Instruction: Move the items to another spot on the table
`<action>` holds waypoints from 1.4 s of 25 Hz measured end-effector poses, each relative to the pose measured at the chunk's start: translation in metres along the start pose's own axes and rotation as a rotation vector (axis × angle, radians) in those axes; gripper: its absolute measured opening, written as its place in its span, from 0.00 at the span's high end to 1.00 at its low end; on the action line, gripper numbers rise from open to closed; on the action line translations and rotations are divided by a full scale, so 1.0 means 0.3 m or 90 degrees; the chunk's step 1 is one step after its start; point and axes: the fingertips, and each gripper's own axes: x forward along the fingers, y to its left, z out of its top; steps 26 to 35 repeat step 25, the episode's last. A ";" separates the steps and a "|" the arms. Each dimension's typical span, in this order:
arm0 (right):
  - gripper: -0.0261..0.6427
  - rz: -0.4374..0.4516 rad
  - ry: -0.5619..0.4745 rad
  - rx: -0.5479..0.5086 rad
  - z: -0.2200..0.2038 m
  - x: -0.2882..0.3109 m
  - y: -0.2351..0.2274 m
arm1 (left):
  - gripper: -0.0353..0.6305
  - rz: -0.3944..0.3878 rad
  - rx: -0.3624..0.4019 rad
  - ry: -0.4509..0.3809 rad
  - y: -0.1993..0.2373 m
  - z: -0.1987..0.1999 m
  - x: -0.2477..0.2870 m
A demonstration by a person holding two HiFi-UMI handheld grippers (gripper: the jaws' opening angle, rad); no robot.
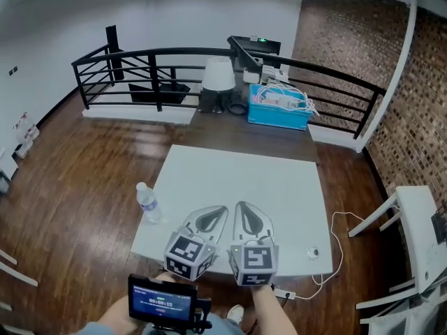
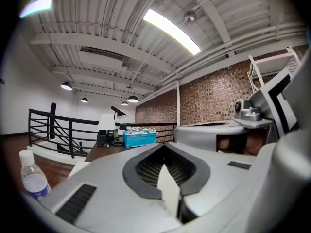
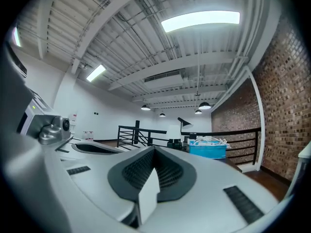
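Water bottle (image 1: pixel 148 203): small, clear plastic, white cap. It stands upright at the left edge of the white table (image 1: pixel 237 180), apart from everything else. It is to the left of the left gripper (image 1: pixel 218 213), just beside it and about level with its tips. The left gripper view shows the bottle low at the left margin, outside the line of the jaws.

Left gripper: jaws brought together, nothing between them. Right gripper (image 1: pixel 243 209): likewise closed and empty. The person holds the pair side by side and roughly level over the near edge of the table, with the tips leaning slightly toward each other. Both point across the table toward the dark desk (image 1: pixel 279 135), which carries a lamp (image 1: pixel 218 75) and a blue box of cables (image 1: pixel 278 107).

A small round object (image 1: pixel 313 252) lies to the right of the right gripper, near the table's front right corner. It is too small to identify, and I cannot tell whether it counts among the items.

Assessment: the closed, paired, level hold reads as a neutral posture, not a reach for anything. The scene fits two stages equally: the bottle awaiting transfer from this edge, or already standing at its new spot with the grippers clear of it.

Hazard: the bottle is light and close to the edge, so a sideways nudge could send it off.
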 end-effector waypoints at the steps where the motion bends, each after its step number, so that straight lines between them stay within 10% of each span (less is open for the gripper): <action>1: 0.98 -0.004 -0.001 -0.002 0.001 -0.005 -0.016 | 0.92 -0.003 0.001 -0.001 -0.012 0.003 0.011; 35: 0.98 -0.007 -0.014 0.021 -0.001 -0.003 -0.085 | 0.92 0.000 -0.003 0.002 -0.027 0.005 0.063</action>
